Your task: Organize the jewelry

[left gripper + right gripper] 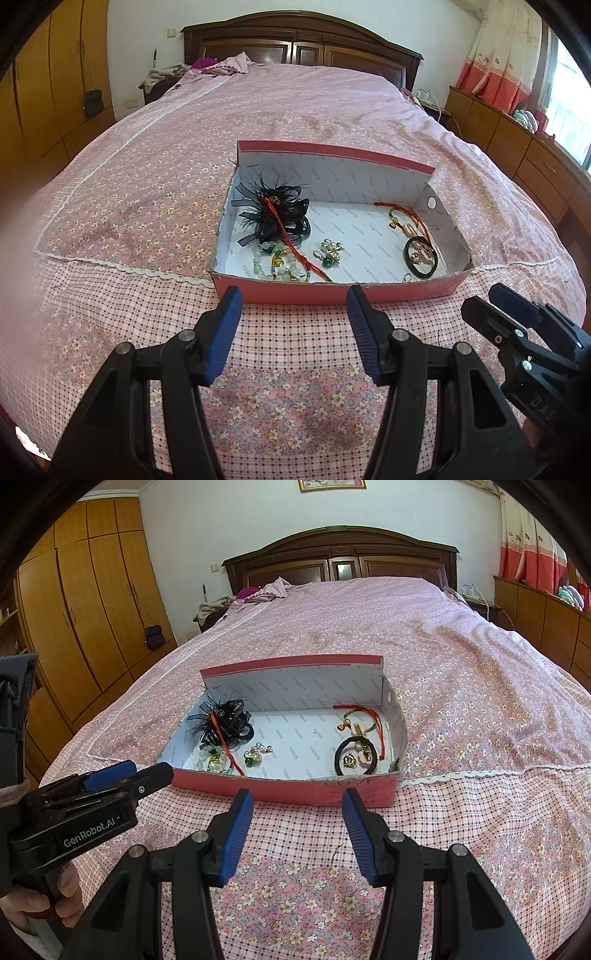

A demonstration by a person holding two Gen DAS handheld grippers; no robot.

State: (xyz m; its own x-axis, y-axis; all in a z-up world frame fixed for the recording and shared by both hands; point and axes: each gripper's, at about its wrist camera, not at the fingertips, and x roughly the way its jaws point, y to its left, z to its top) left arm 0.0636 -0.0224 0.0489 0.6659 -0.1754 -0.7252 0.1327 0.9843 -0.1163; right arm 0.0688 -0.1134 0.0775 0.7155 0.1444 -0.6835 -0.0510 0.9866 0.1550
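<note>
An open pink cardboard box [332, 293] [288, 790] lies on the bed in front of both grippers. Inside at the left are a black feather hair ornament [275, 206] [225, 720] and a pale green bead bracelet [273, 264] [212, 760]. Small gold and green charms [328, 253] [256, 755] sit mid-box. At the right lie a black hair tie [421, 258] [356, 757] and a red cord bracelet [406, 218] [362, 716]. My left gripper [293, 291] [147, 768] and right gripper [297, 794] [487, 301] hover side by side just short of the box's front wall, both open with nothing between the pads.
The bed's pink floral cover [147, 206] stretches back to a dark wooden headboard [343, 561], with crumpled clothes [218, 607] at the far left. A wooden wardrobe [85, 609] stands left, a low dresser [517, 147] right. A hand [55, 897] holds the left gripper's handle.
</note>
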